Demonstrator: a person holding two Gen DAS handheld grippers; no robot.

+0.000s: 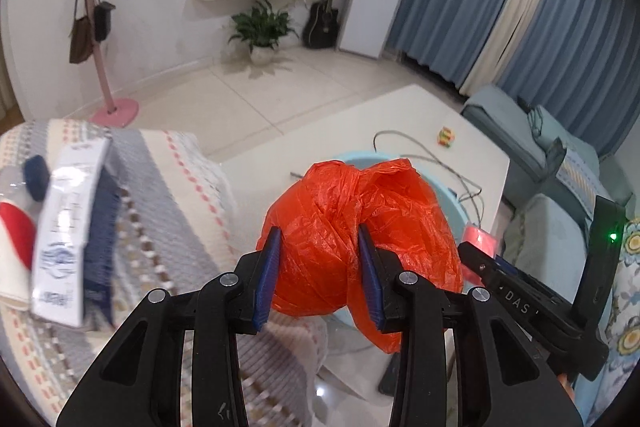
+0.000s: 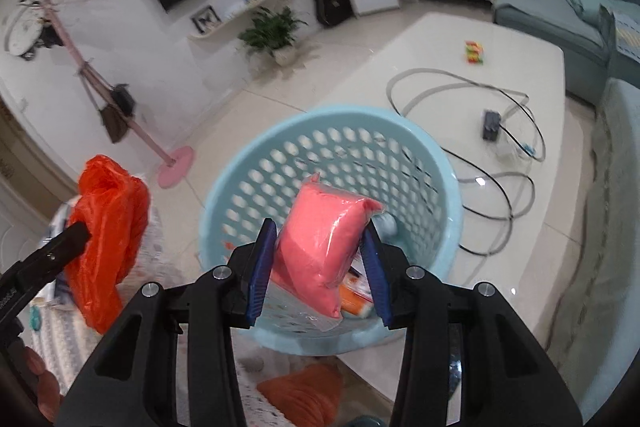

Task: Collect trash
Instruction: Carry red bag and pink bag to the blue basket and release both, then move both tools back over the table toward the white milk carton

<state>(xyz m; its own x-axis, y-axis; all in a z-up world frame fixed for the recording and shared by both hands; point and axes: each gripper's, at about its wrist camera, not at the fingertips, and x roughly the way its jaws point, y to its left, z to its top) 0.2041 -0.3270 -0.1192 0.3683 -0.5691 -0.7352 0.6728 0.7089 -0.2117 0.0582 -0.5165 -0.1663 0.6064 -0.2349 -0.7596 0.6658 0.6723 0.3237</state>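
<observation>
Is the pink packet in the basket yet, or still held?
Still held: the right gripper clamps the pink packet above the basket opening. Other wrappers already lie at the bottom.

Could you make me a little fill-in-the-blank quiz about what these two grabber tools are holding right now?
1. The left gripper is clamped on a crumpled plastic bag coloured ____.
2. The right gripper holds a ____ packet.
3. That packet hangs over a light blue perforated ____.
4. On the white table lies a looped black ____.

Missing words: orange; pink; basket; cable
</observation>
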